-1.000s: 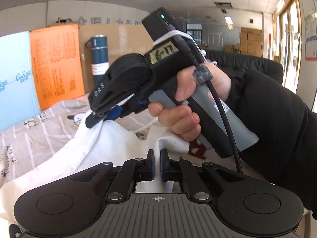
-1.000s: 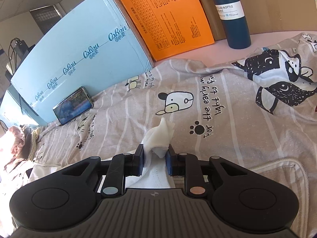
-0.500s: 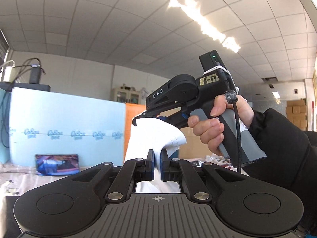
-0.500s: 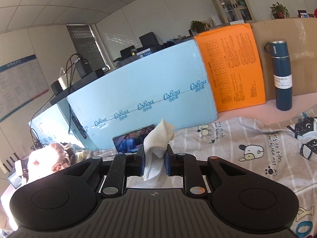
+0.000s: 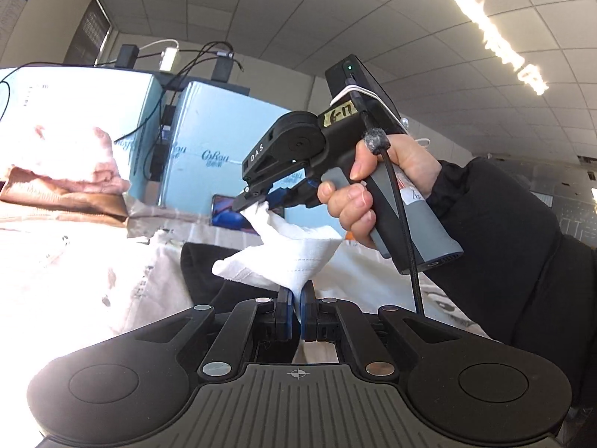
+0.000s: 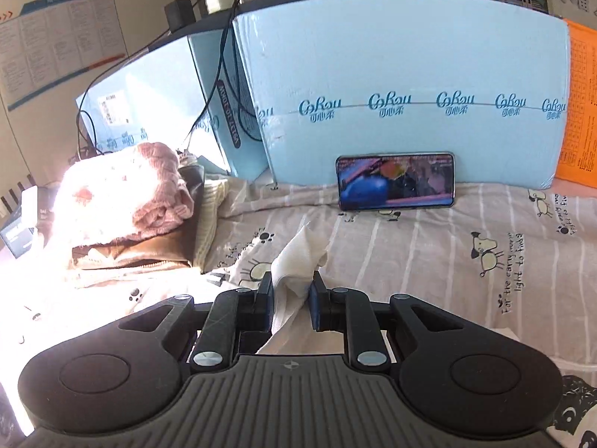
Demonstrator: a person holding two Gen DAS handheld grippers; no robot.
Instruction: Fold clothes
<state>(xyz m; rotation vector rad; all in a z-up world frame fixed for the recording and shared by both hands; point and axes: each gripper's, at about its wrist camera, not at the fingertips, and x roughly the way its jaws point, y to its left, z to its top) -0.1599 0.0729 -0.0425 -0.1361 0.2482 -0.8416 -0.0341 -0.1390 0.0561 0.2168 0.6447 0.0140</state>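
Two pinches are seen on one white cotton garment (image 5: 294, 257), which is held in the air between the tools. The jaws of the left gripper (image 5: 297, 300) are closed on a fold of the cloth, and a stitched hem is visible on the flap hanging to the left of them. The same fabric is drawn up and away to the right gripper (image 5: 250, 204), whose black fingers are clamped on a bunched corner. That tool is grasped by a bare hand (image 5: 377, 186) with a black sleeve (image 5: 503, 246) behind it; a black cable (image 5: 405, 239) is seen trailing down its grey handle.

In the right wrist view, the right gripper (image 6: 292, 291) is shown closed on a twisted white tuft of the garment (image 6: 298, 257), which stands up between the blue pads and is fed back beneath the tool.

Below the lifted cloth, a beige striped bedsheet printed with cartoon dogs and paw marks (image 6: 429, 246) is spread out. At its far edge a black smartphone with a lit screen (image 6: 396, 181) is propped on its long side against a pale blue cardboard box lettered in teal (image 6: 391, 74). An orange printed carton (image 6: 582, 112) is set just beside that box, at the right. At the left edge of the sheet, a pink fluffy knit (image 6: 141, 190) is stacked on a brown leather garment (image 6: 149, 250).
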